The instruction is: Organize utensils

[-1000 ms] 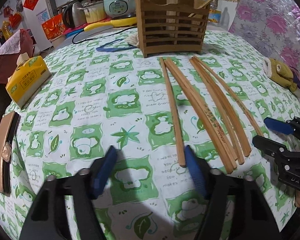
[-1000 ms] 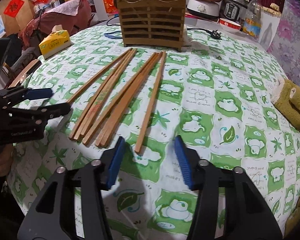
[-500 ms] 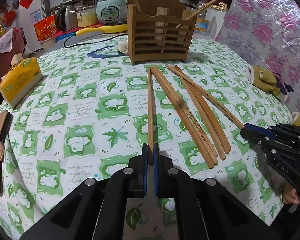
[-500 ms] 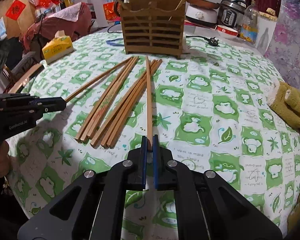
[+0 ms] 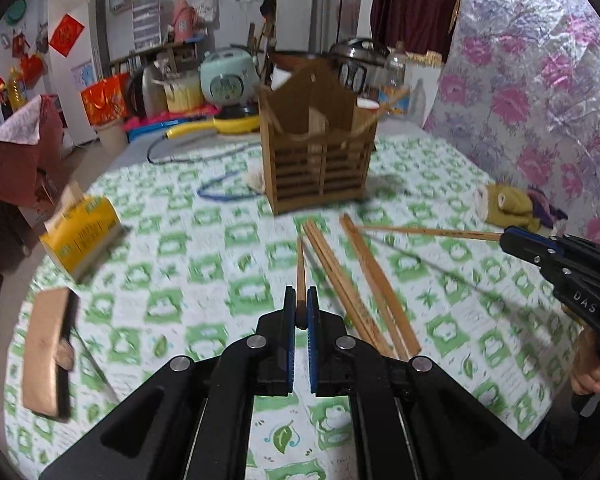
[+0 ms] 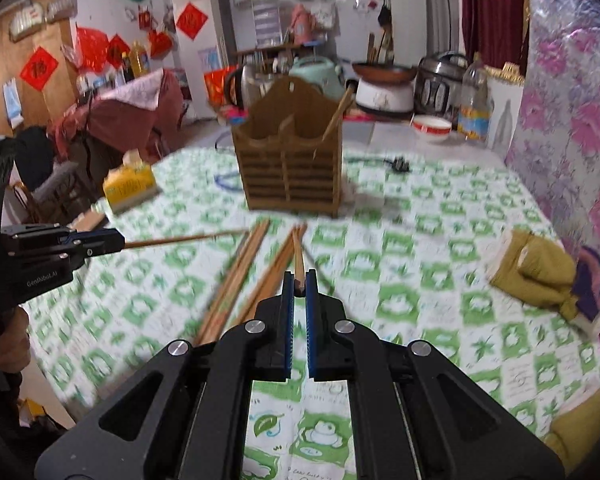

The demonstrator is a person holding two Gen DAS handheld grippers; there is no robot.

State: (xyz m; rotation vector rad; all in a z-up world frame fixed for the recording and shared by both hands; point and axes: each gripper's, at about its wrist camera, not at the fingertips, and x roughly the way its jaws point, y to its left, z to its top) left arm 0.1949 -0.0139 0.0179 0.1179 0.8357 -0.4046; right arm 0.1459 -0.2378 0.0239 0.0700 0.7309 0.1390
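My left gripper [image 5: 300, 295] is shut on the near end of one wooden chopstick [image 5: 300, 258], which is raised off the tablecloth and points toward the slatted wooden utensil holder [image 5: 316, 164]. In the right wrist view my right gripper [image 6: 299, 279] is shut on another chopstick [image 6: 297, 250], also lifted. Each gripper shows in the other's view with its stick: the right gripper [image 5: 507, 237] at the right edge, the left gripper [image 6: 116, 241] at the left. Several more chopsticks [image 5: 360, 284] lie on the cloth between them. The holder [image 6: 288, 172] has a stick leaning in its right compartment.
On the green-and-white tablecloth a yellow tissue box [image 5: 80, 236] sits at the left and a brown flat case [image 5: 46, 348] at the left edge. An olive stuffed toy [image 6: 540, 276] lies at the right. A blue cord [image 5: 220, 194] and kitchen appliances are behind the holder.
Both grippers went from open to shut, each on one chopstick end. Both then rose, lifting their chopsticks off the cloth; the view now tilts up toward the holder.
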